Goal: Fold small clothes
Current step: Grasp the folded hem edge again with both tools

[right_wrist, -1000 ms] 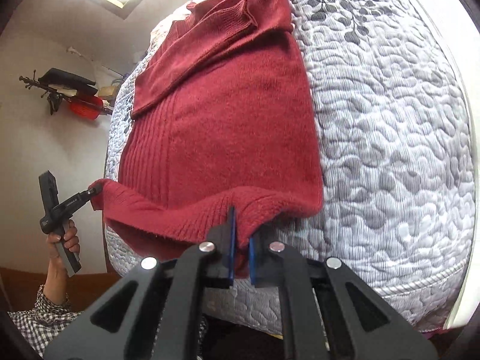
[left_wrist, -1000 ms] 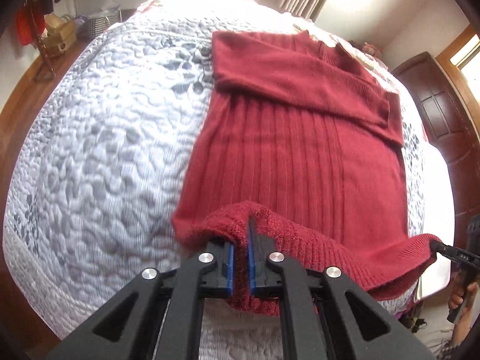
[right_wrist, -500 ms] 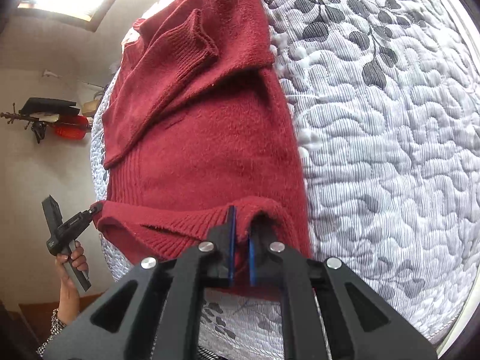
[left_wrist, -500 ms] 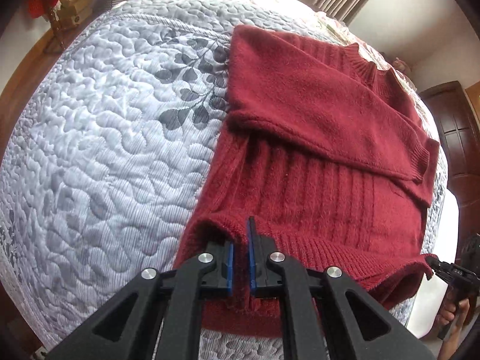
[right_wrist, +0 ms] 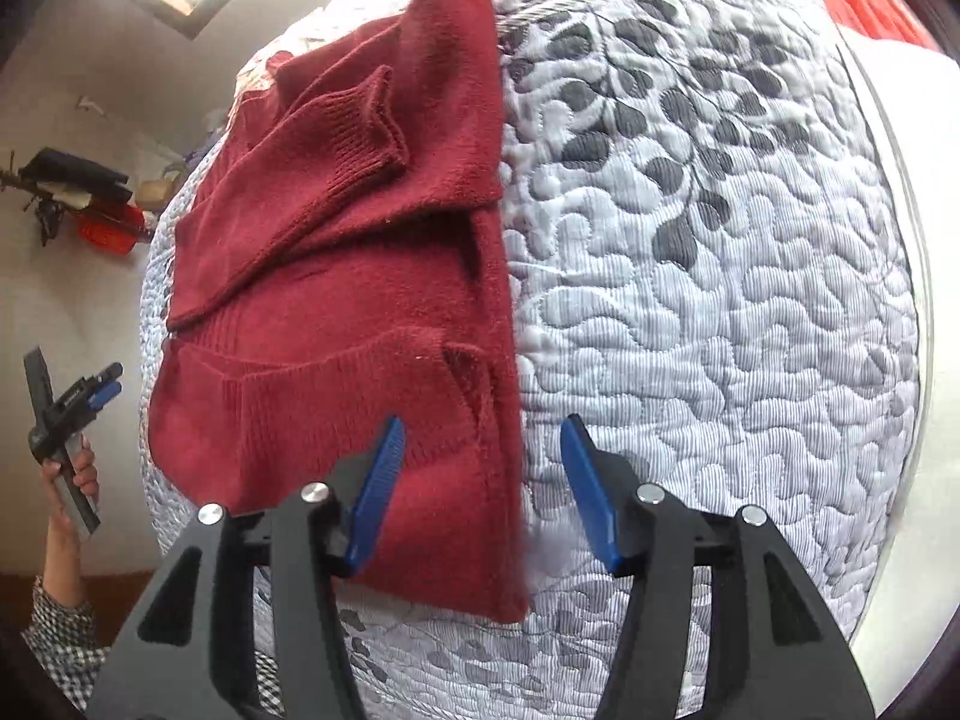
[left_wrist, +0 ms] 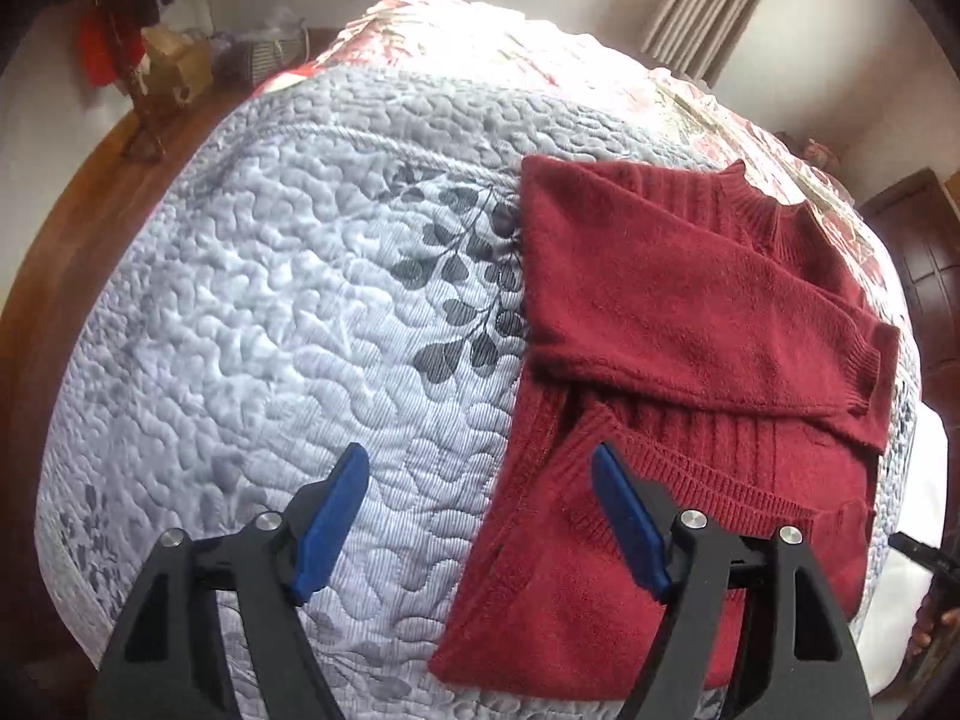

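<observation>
Both jaws are standing wide apart and empty. The left hand-held gripper (left_wrist: 480,516) is hovering with its right finger over the sweater's (left_wrist: 678,420) near left corner and its left finger over bare quilt (left_wrist: 270,312). The right hand-held gripper (right_wrist: 480,480) is straddling the sweater's (right_wrist: 360,312) right edge.

Just ahead of both, the ribbed hem (left_wrist: 708,480) is lying turned up over the body, a little rumpled by the right hand-held gripper.

Beyond that, the folded sleeves (left_wrist: 690,312) are lying crossed over the chest; farthest off, the collar (left_wrist: 762,204).

Judgement: the bottom fold looks laid. To do it well, smoothing that pucker and squaring the hem parallel to the sleeve edge comes first; then regripping the new near fold at both corners evenly for the next fold toward the collar.
</observation>
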Tool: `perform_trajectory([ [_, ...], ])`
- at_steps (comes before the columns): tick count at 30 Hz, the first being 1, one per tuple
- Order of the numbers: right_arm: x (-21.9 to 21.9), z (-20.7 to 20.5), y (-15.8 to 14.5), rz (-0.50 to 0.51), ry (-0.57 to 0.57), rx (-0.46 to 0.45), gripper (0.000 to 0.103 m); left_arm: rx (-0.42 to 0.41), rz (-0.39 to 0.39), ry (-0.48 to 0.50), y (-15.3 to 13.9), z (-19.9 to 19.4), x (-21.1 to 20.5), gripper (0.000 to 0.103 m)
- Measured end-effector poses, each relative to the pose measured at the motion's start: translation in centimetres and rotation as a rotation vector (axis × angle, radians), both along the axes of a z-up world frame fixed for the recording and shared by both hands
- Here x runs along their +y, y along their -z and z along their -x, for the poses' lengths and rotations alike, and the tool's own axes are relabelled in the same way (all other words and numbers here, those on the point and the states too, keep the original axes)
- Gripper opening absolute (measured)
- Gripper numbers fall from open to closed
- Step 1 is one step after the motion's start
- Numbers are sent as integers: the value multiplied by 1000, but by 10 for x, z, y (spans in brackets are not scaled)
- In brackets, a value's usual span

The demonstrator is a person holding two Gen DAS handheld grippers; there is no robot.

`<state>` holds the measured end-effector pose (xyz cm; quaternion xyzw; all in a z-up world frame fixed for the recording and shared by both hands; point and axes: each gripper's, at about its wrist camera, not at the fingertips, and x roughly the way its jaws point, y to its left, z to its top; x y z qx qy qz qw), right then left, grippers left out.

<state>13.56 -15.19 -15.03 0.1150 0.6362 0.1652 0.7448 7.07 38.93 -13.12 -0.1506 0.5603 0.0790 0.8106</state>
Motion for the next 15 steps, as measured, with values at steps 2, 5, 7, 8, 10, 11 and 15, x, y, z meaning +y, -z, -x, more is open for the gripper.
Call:
perform_trajectory([
  [2, 13, 1, -5, 35, -62, -30, 57, -9, -30, 71, -2, -4, -10, 77],
  [5, 32, -1, -5, 66, -139, -55, 62, -8, -83, 191, 3, -12, -31, 77],
  [7, 43, -5, -1, 115, -175, -62, 68, 6, -107, 260, 11, -18, -45, 77],
  [8, 48, -7, 3, 133, -190, -59, 68, 18, -120, 282, 16, -22, -53, 77],
  [10, 53, -11, 9, 135, -209, -44, 68, 42, -135, 313, 27, -28, -61, 78],
  [11, 55, -13, 13, 133, -212, -35, 68, 50, -133, 324, 32, -30, -63, 78],
  [15, 63, -18, 24, 164, -235, -25, 65, 77, -128, 352, 47, -39, -69, 77],
])
